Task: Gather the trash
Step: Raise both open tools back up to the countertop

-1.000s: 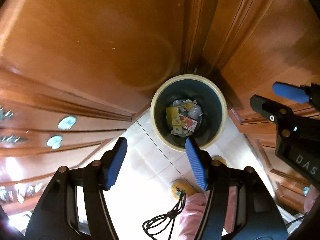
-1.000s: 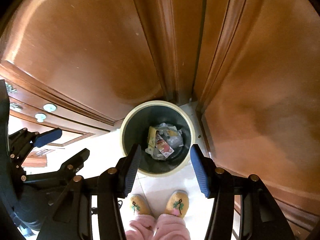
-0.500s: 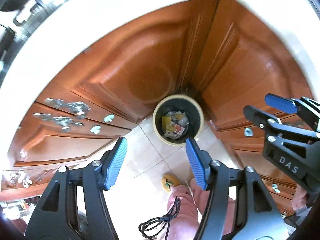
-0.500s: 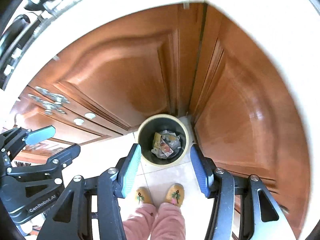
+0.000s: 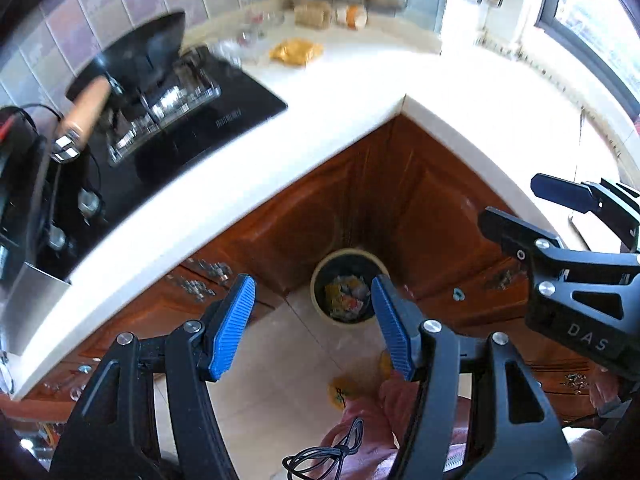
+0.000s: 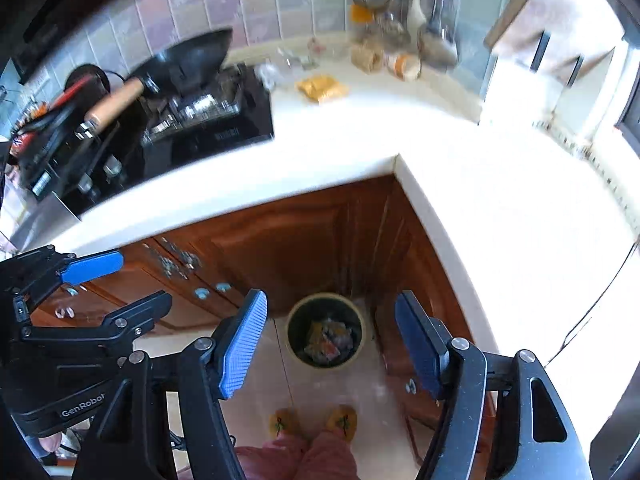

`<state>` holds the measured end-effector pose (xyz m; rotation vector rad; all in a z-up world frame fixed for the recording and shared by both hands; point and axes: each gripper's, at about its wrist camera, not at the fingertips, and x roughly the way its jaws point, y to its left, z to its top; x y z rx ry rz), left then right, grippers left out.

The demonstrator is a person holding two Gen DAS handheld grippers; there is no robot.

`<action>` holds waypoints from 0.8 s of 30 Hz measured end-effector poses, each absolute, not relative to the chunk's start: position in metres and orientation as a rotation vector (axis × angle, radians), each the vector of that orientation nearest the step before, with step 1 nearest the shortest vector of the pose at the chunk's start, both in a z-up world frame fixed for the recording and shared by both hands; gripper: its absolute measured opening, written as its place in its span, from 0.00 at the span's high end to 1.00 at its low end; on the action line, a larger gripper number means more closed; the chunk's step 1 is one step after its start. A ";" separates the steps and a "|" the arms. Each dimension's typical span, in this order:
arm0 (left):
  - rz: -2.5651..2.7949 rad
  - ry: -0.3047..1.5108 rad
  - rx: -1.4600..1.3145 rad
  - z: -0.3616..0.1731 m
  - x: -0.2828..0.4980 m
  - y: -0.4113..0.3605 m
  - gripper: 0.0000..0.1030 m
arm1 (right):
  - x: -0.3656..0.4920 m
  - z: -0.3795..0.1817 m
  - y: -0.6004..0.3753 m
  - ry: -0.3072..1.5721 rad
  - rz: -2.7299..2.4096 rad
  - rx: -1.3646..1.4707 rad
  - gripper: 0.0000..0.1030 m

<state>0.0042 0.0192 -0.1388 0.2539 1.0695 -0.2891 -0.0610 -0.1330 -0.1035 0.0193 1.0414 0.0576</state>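
A cream-rimmed trash bin (image 5: 344,265) (image 6: 325,307) stands on the floor in the corner of the wooden cabinets, with several colourful wrappers (image 5: 346,296) (image 6: 328,338) inside. My left gripper (image 5: 312,280) hangs high above it, open and empty. My right gripper (image 6: 331,296) is at the same height, its jaws opening with nothing between them. Each gripper also shows in the other's view, the right gripper (image 5: 508,200) and the left gripper (image 6: 144,280). A yellow packet (image 5: 296,51) (image 6: 322,87) lies on the white counter at the back, with small clear scraps (image 6: 296,60) beside it.
The L-shaped white countertop (image 5: 360,92) wraps the corner. A black stove (image 5: 192,132) with a wok (image 6: 192,60) sits at the left, jars (image 6: 400,64) at the back, a window at the right. A person's slippers (image 6: 312,420) and pink trousers are below me.
Both grippers have risen from just above the bin to above counter height, so the countertop, stove and window have come into view. The right jaws stand wider.
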 end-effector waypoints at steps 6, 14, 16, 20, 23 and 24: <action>-0.311 0.978 0.238 -0.101 0.001 0.031 0.43 | -0.067 -0.047 -0.124 0.969 0.042 -0.002 0.34; -0.331 0.869 0.211 -0.059 0.023 0.045 0.42 | -0.052 0.004 -0.129 0.918 0.006 0.029 0.34; -0.330 0.842 0.212 -0.050 0.032 0.047 0.41 | -0.041 0.009 -0.130 0.905 0.002 0.024 0.33; -0.319 0.795 0.225 -0.037 0.055 0.047 0.35 | -0.016 0.011 -0.128 0.897 -0.011 -0.010 0.33; -0.302 0.774 0.232 -0.032 0.081 0.046 0.33 | 0.010 0.008 -0.129 0.907 -0.008 -0.021 0.33; -0.300 0.773 0.232 -0.032 0.088 0.046 0.33 | 0.021 0.007 -0.130 0.911 -0.001 -0.020 0.33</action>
